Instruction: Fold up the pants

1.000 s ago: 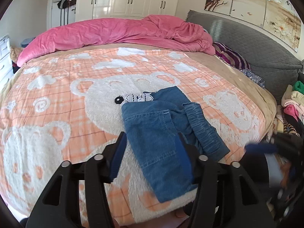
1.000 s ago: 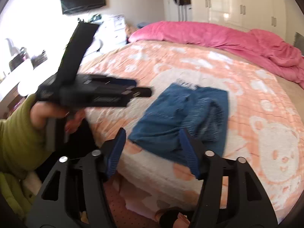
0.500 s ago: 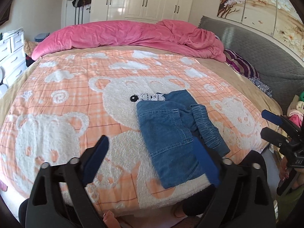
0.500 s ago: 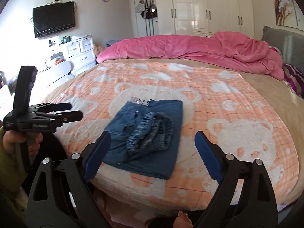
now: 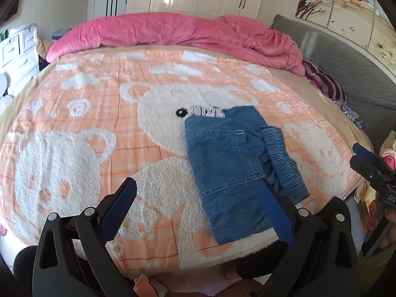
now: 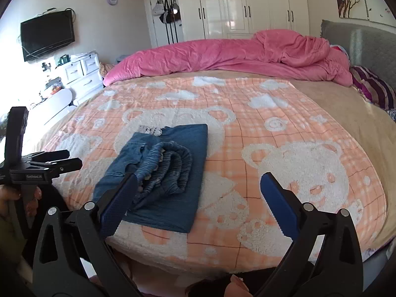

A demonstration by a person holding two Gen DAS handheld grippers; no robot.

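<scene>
The lower corner of the pants (image 5: pixel 230 173) is sitting hidden behind the left gripper (image 5: pixel 198 210), whose blue ribbed fingers are spreading wide and holding nothing. The denim is lying folded into a thick rectangle near the front edge of the fleecy bear blanket (image 5: pixel 81 128), its gathered elastic waistband bunching on top. Only the right wrist view is showing that waistband doubled into a loop. The right gripper (image 6: pixel 198 203) is hovering over the pants (image 6: pixel 168 170), fingers likewise gaping, empty.
</scene>
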